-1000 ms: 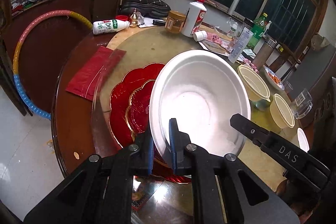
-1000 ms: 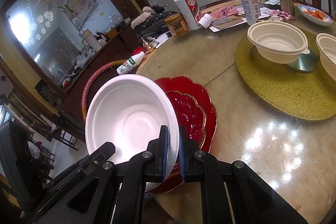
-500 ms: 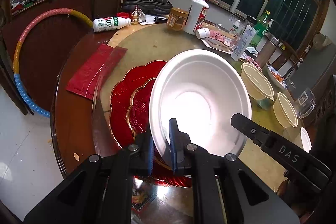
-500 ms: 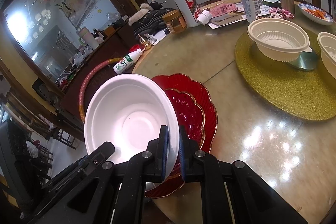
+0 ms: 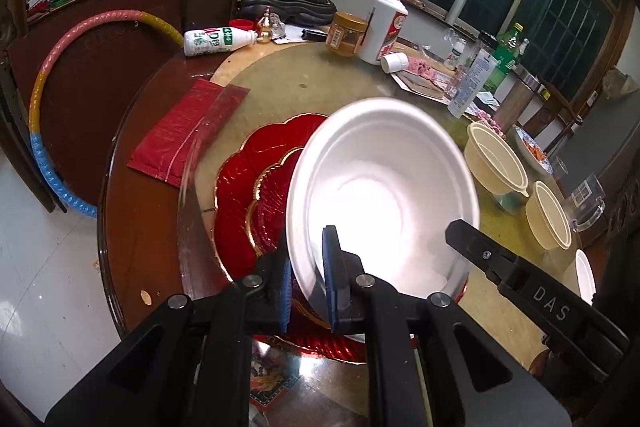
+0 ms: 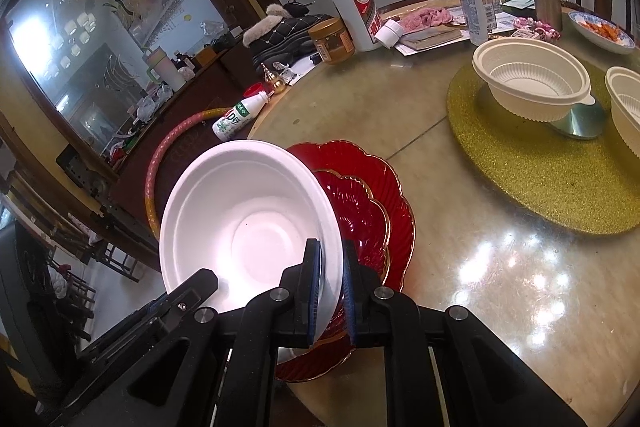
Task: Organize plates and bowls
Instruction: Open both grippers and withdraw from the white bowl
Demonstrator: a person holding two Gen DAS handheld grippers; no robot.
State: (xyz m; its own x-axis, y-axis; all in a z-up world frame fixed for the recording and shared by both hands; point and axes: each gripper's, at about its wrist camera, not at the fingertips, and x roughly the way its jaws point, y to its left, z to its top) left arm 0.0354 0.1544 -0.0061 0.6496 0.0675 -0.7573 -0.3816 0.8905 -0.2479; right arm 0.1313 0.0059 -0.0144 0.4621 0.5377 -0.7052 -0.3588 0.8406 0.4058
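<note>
A white foam bowl (image 5: 384, 195) is held over two stacked red scalloped plates (image 5: 248, 179). My left gripper (image 5: 306, 283) is shut on its near left rim. My right gripper (image 6: 330, 287) is shut on its right rim, with the bowl (image 6: 248, 227) left of its jaws and the red plates (image 6: 372, 195) beneath. The right gripper's finger shows in the left wrist view (image 5: 520, 279). Two cream plastic bowls (image 6: 532, 83) stand on a gold mat (image 6: 540, 179) to the right.
The round glass-topped table (image 6: 480, 287) carries a white liquor bottle (image 6: 356, 15), a jar (image 6: 332, 41), bottles, papers and a food dish (image 6: 600, 29) at the back. A red mat (image 5: 184, 131) and a lying milk bottle (image 5: 216, 41) are to the left. A hoop (image 5: 44, 95) leans by the cabinet.
Both grippers keep their hold on the white bowl. The bowl has shifted slightly relative to the red plates and the table.
</note>
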